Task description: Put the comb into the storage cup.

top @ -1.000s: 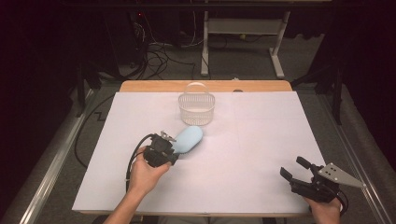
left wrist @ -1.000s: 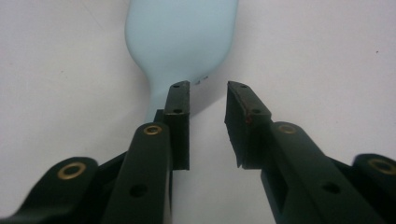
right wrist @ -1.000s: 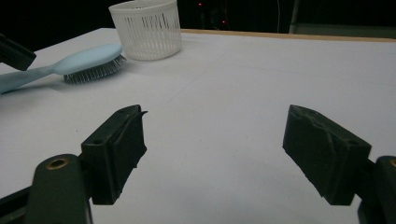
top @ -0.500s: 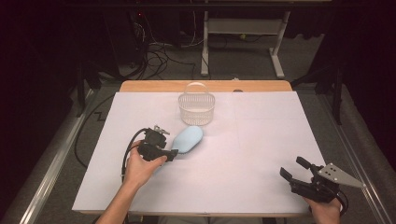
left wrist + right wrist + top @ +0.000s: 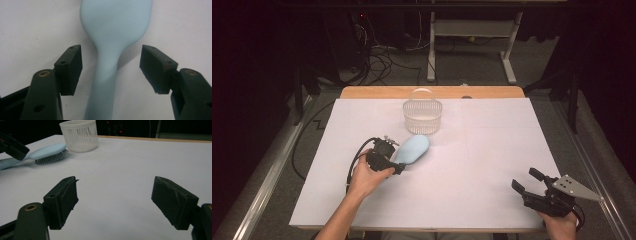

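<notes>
My left gripper sits at the 8 o'clock side of the tabletop, held in my left hand. Its jaws have just been opening. In the left gripper view the left gripper stands wide, with a clear gap on each side between the pads and the brush handle. The handle runs between the jaws, but neither pad presses on it. The brush is released.

The brush lies on the tabletop, left of centre. Its pale blue back faces up. Its head points toward 1 o'clock, and its handle points toward 7 o'clock, into my left gripper. In the right gripper view the brush rests bristles down on the white surface.

A white basket stands upright at 12 o'clock from the brush head, near it but apart. Its handle is raised. It shows at the far edge in the right gripper view, basket, just beyond the brush head.

My right gripper rests at the 4 o'clock corner of the tabletop, well apart from the brush. In the right gripper view the right gripper stands wide open, with bare tabletop between the pads. It holds nothing.
</notes>
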Demonstrator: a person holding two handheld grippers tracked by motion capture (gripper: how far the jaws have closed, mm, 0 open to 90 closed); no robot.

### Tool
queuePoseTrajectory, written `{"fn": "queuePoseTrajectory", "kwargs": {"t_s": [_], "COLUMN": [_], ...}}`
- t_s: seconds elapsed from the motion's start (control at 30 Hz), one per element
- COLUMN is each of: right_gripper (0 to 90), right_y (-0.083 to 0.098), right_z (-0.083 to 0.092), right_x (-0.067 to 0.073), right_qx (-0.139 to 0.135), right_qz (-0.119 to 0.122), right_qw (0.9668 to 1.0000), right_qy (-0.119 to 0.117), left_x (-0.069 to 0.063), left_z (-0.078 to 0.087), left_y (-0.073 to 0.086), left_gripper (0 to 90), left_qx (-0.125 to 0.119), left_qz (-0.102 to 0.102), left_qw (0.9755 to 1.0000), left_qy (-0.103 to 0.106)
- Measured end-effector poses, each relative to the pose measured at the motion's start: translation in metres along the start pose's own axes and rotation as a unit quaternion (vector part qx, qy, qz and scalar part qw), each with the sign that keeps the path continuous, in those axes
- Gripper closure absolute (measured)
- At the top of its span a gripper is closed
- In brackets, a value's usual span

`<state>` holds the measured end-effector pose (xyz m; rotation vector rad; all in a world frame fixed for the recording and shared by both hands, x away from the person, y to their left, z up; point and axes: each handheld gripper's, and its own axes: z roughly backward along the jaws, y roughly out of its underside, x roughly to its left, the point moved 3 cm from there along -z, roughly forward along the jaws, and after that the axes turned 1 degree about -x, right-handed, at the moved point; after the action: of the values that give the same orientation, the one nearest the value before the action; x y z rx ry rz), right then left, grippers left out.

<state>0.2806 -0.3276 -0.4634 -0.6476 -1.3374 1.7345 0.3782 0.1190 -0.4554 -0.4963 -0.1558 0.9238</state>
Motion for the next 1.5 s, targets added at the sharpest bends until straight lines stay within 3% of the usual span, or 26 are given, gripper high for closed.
{"fn": "queuePoseTrajectory", "kwargs": {"t_s": [0.37, 0.6, 0.87, 1.23, 1.5], "right_gripper": [21.5, 21.4, 21.5, 21.5, 21.5], "right_y": [0.0, 0.0, 0.0, 0.0, 0.0], "right_z": [0.0, -0.001, -0.001, -0.001, -0.001], "right_x": [0.0, 0.0, 0.0, 0.0, 0.0], "right_qx": [-0.001, 0.0, 0.0, 0.001, 0.0], "right_qz": [0.0, 0.001, 0.0, 0.002, 0.002], "right_qw": [1.0, 1.0, 1.0, 1.0, 1.0], "right_qy": [-0.001, -0.002, -0.002, -0.001, -0.001], "left_x": [-0.003, -0.004, -0.004, -0.006, -0.008], "left_z": [-0.014, -0.018, -0.019, -0.019, -0.018], "left_y": [-0.002, -0.002, -0.002, -0.001, -0.002], "left_gripper": [42.1, 53.7, 60.5, 66.2, 67.7], "left_qx": [0.018, 0.024, 0.028, 0.028, 0.012], "left_qz": [-0.016, -0.024, -0.029, -0.037, -0.041], "left_qw": [0.9997, 0.9994, 0.9989, 0.9984, 0.9985], "left_qy": [-0.008, -0.012, -0.023, -0.032, -0.035]}}
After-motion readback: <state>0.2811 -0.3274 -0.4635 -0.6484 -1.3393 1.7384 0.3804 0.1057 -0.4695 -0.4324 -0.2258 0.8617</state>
